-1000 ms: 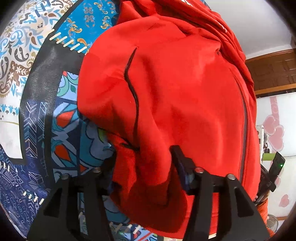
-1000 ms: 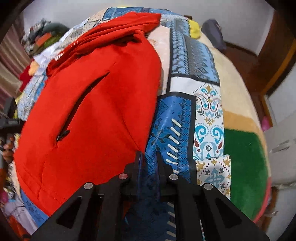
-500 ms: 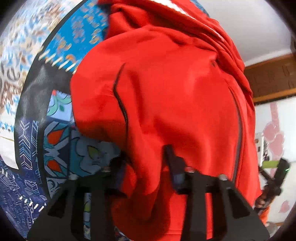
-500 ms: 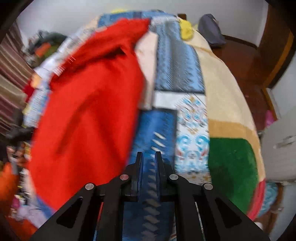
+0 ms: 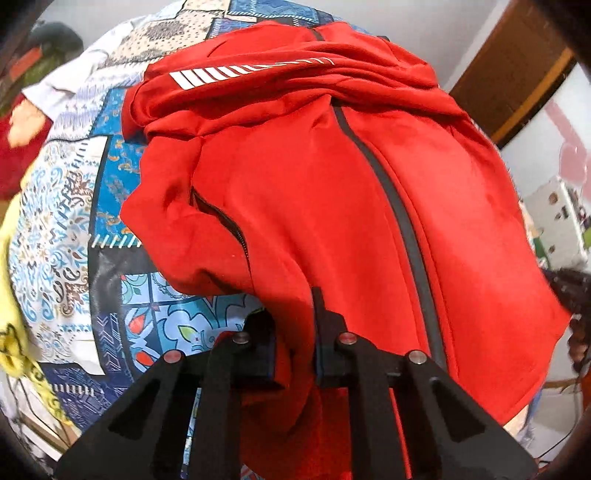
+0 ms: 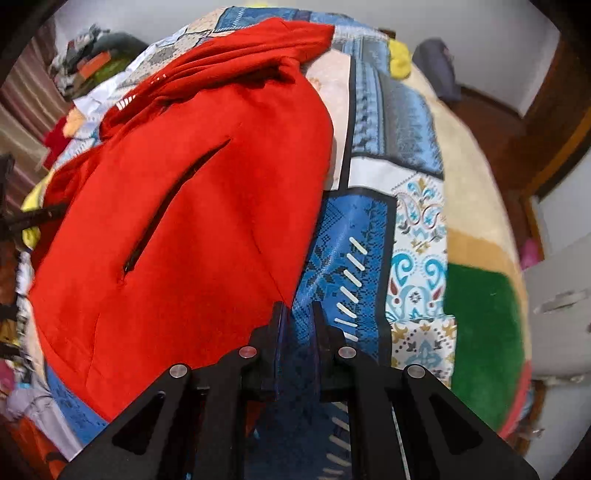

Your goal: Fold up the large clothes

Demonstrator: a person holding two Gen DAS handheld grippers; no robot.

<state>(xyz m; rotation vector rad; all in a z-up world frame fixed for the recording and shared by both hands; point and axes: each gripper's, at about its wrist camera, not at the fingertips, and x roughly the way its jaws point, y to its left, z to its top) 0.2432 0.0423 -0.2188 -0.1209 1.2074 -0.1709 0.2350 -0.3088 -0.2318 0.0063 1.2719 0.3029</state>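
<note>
Red jacket (image 5: 314,192) unfolded on bed (image 6: 417,229); left gripper (image 5: 293,332), jaws just closing, pinches hem at 6 o'clock; right gripper (image 6: 298,332) shut, empty.

The red jacket (image 5: 332,192) hides the left gripper's (image 5: 295,332) pads, apparently.

White walls (image 6: 480,22), dark wood door frame (image 5: 517,74) — floor (image 6: 491,122) brown, possibly wooden — patchwork bedspread (image 6: 417,229).

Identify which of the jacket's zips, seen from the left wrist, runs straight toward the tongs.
The long dark front zip of the red jacket; the short pocket zip sits off to the left, slanted.
</note>
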